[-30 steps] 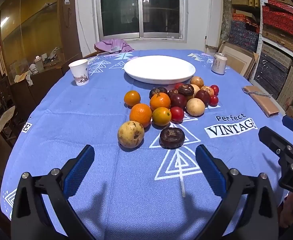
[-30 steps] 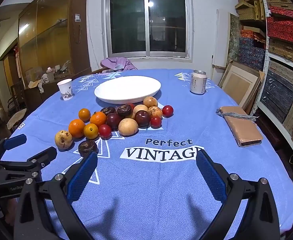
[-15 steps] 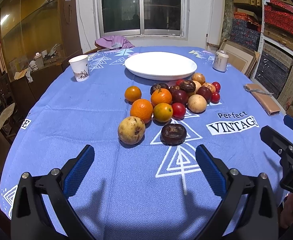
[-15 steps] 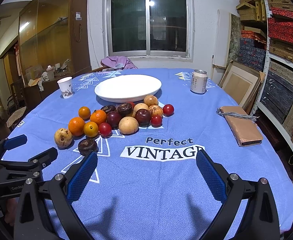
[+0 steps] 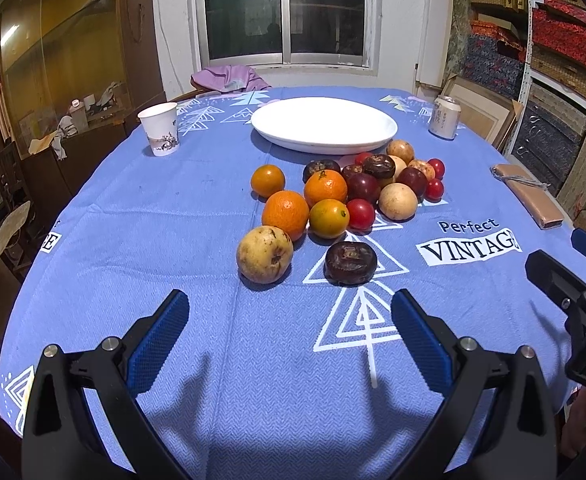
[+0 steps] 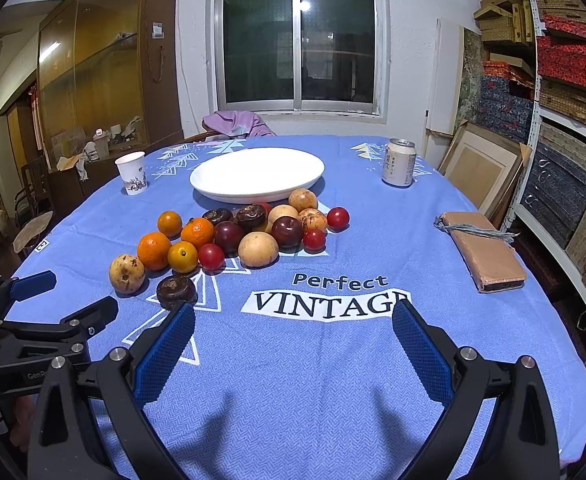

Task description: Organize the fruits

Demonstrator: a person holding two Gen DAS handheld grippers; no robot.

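Edged closer to fruit pile (image 5: pixel 345 204) since a second ago: left gripper (image 5: pixel 289 332), spread wide, empty. Right gripper (image 6: pixel 293 340) likewise wide, empty, above cloth (image 6: pixel 333 360). Plate (image 5: pixel 324 124) bare.

Dark sliding window (image 6: pixel 299 42) in white wall; glass-fronted wooden cabinet (image 6: pixel 93 80) left; box-stacked shelves (image 6: pixel 569 80) right.

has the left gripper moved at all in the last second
Yes. The left gripper eased forward toward the fruit: the dark fruit now sits nearer its fingertips.
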